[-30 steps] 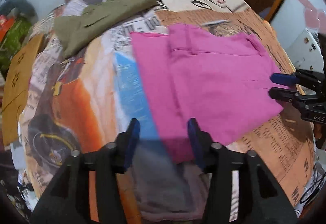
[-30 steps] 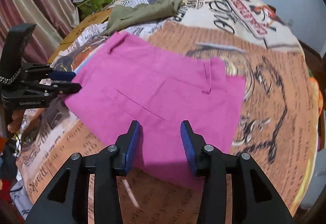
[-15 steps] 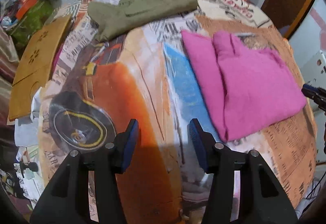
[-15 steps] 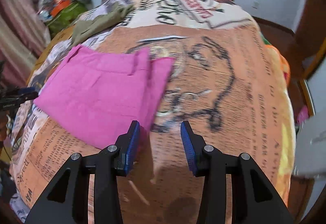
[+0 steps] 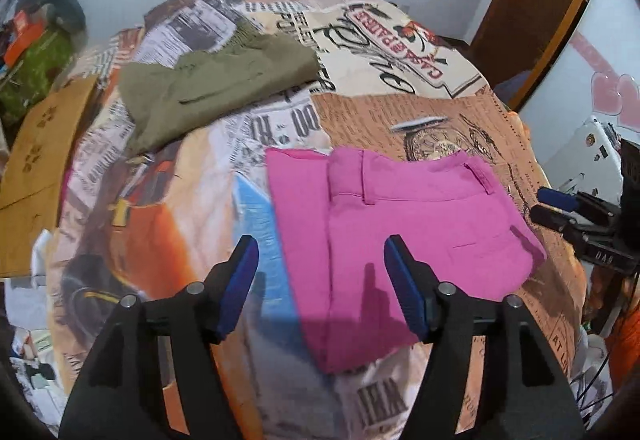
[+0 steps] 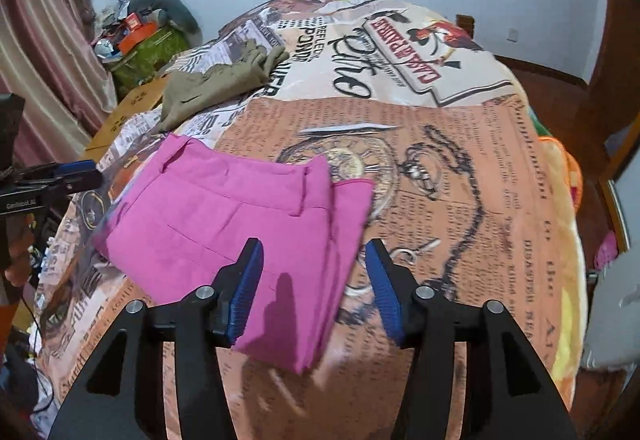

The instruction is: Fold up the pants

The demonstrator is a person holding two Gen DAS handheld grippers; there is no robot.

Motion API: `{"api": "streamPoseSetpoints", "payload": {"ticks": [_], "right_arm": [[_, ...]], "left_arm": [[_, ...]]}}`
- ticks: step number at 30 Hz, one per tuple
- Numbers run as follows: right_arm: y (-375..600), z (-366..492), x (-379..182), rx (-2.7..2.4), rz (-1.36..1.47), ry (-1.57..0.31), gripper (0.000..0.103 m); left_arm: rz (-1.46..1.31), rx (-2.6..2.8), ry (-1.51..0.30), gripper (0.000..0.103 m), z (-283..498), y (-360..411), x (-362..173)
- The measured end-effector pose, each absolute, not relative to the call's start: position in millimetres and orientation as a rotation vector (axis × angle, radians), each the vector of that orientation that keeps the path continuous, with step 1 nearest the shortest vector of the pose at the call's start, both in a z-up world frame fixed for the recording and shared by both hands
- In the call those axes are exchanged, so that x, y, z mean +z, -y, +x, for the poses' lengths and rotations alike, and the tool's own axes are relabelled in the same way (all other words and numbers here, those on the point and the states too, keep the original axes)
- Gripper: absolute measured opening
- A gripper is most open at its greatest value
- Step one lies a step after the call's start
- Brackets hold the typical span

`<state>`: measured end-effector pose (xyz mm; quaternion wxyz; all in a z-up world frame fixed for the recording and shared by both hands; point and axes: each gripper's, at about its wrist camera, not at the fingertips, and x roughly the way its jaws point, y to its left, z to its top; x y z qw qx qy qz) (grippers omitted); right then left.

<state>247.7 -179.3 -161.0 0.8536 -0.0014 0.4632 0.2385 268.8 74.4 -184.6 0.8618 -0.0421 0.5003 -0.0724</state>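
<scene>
Pink pants (image 5: pixel 404 236) same; both grippers wider

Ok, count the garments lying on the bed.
2. The pink pants lie folded near both grippers; the olive garment lies farther back, toward the wall. More may lie outside the views.

Our left gripper (image 5: pixel 320 282) has matte black arms with angular cut-outs, round silver screw heads at the joints and ribbed blue pads (image 5: pixel 404 288) on its fingers. Our right gripper (image 6: pixel 314 288) is built the same, with a small white maker's label on its black side, beside the blue pads.
</scene>
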Motion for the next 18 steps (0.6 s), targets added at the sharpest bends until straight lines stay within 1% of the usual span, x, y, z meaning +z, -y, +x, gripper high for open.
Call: {"api": "streamPoseSetpoints", "payload": {"ticks": [4,8,11,18], "right_arm": [[173,252,-179,0.501,0.007,-1.019,0.054],[175,256,-194,0.505,0.044,-1.065,0.054],[180,260,-201,0.515,0.095,-1.08,0.054],[180,270,-205,0.527,0.123,-1.085,0.054]], "left_arm": [[-0.093,-0.148,-1.117,0.065,280,-71,-211],[-0.185,-0.174,-1.165,0.066,286,-77,-232],[-0.194,-0.184,-1.161,0.068,289,-77,-235],[-0.212,-0.214,-1.16,0.069,303,-72,-237]]}}
